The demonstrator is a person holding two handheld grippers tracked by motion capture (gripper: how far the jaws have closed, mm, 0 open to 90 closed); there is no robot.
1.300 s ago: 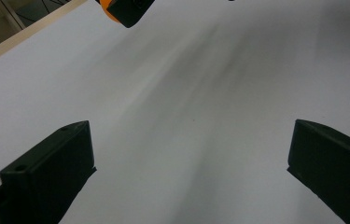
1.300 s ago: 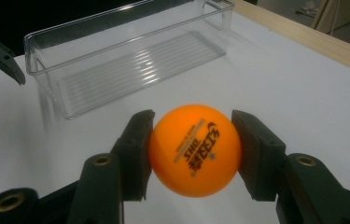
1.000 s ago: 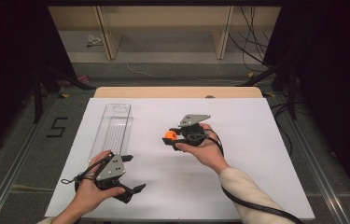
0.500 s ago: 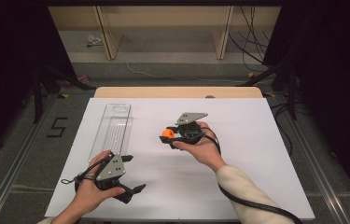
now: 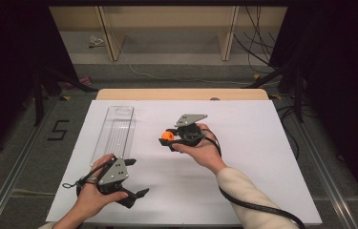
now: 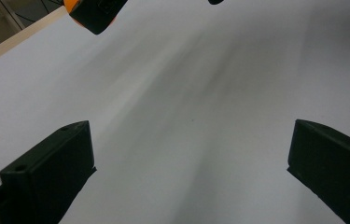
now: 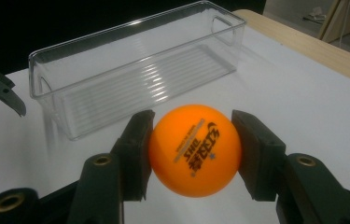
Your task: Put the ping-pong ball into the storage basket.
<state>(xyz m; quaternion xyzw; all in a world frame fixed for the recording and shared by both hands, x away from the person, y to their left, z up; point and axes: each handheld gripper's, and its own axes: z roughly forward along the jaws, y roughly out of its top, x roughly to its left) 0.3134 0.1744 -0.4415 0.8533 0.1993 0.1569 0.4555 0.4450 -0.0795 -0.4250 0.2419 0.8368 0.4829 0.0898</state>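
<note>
An orange table-tennis ball (image 7: 195,149) with dark printed lettering sits between the pads of my right gripper (image 7: 192,140), which is shut on it and holds it above the white table top. In the high view the ball (image 5: 168,135) and right gripper (image 5: 169,138) are near the table's middle, just right of a clear plastic tray (image 5: 114,129). The long tray (image 7: 130,70) lies beyond the ball with nothing in it. My left gripper (image 5: 136,179) rests near the front left edge, its jaws wide open over bare table (image 6: 191,163).
The white table top (image 5: 262,157) has a wooden strip (image 5: 181,94) along its far edge. Beyond it are a shelf frame and cables on the floor. In the left gripper view the right gripper with the ball (image 6: 93,11) shows at the top left.
My right gripper has drifted slightly left, toward the tray, with the ball still in it. The left gripper has stayed put.
</note>
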